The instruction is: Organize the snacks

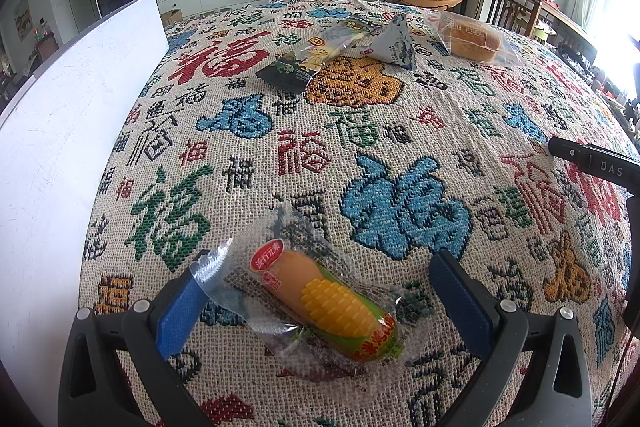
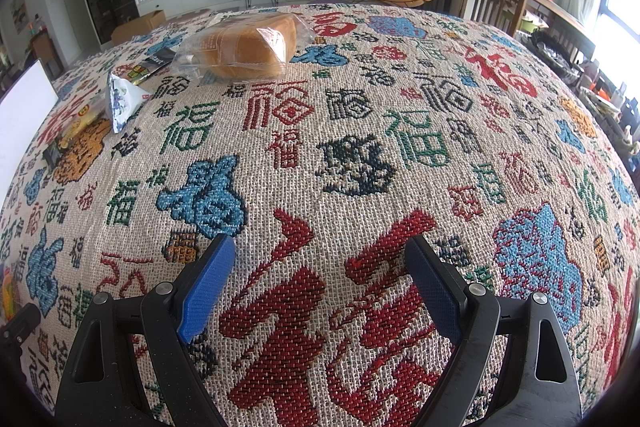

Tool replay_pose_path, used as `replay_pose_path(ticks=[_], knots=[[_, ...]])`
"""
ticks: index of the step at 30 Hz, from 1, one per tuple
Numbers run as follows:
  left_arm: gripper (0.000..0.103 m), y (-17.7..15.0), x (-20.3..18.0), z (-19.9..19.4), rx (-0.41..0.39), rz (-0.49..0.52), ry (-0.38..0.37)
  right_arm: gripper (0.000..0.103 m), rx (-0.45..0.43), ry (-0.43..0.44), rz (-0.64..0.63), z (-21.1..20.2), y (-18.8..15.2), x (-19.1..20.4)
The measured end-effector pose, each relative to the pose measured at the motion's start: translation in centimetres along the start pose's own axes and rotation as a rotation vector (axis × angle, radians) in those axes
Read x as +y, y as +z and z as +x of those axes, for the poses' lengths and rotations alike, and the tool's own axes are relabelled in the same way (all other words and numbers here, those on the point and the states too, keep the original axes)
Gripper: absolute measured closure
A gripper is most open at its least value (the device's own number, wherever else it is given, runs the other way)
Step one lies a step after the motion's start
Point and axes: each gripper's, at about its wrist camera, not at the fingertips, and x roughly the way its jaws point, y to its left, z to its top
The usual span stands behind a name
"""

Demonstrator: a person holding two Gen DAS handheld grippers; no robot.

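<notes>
While the left gripper (image 1: 320, 291) is spread wide around the corn sausage packet (image 1: 326, 301) on the woven cloth (image 1: 400, 147), the packet should be pinched across its firm middle, not its crinkly film. The right gripper (image 2: 320, 279) is spread over bare cloth. Whether the white box (image 1: 60, 131) holds anything cannot be told.

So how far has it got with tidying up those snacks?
Nothing looks sorted yet. The left gripper is open around the corn-print snack lying on the patterned cloth, not yet closed on it. The right gripper is open over bare cloth. Still scattered: the bagged bread, the triangular packet and the long dark packet.
</notes>
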Motion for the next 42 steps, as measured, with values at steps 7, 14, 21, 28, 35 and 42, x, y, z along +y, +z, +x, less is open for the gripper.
replay_pose_path(ticks=[7, 14, 21, 28, 35, 42], knots=[[0.000, 0.0, 0.0, 0.0, 0.000, 0.000, 0.000, 0.014, 0.000, 0.000, 0.000, 0.0, 0.0, 0.0], [0.000, 0.0, 0.0, 0.0, 0.000, 0.000, 0.000, 0.014, 0.000, 0.000, 0.000, 0.0, 0.0, 0.0], [0.000, 0.1, 0.1, -0.1, 0.010, 0.002, -0.023, 0.014, 0.000, 0.000, 0.000, 0.0, 0.0, 0.0], [0.000, 7.0, 2.0, -3.3, -0.017, 0.016, -0.166, 0.014, 0.000, 0.000, 0.000, 0.0, 0.0, 0.0], [0.001, 16.6, 2.7, 3.5, 0.131, 0.097, -0.075, 0.014, 0.000, 0.000, 0.000, 0.0, 0.0, 0.0], [0.001, 20.4, 0.4, 11.8, 0.231, 0.185, -0.034, 0.014, 0.000, 0.000, 0.000, 0.0, 0.0, 0.0]])
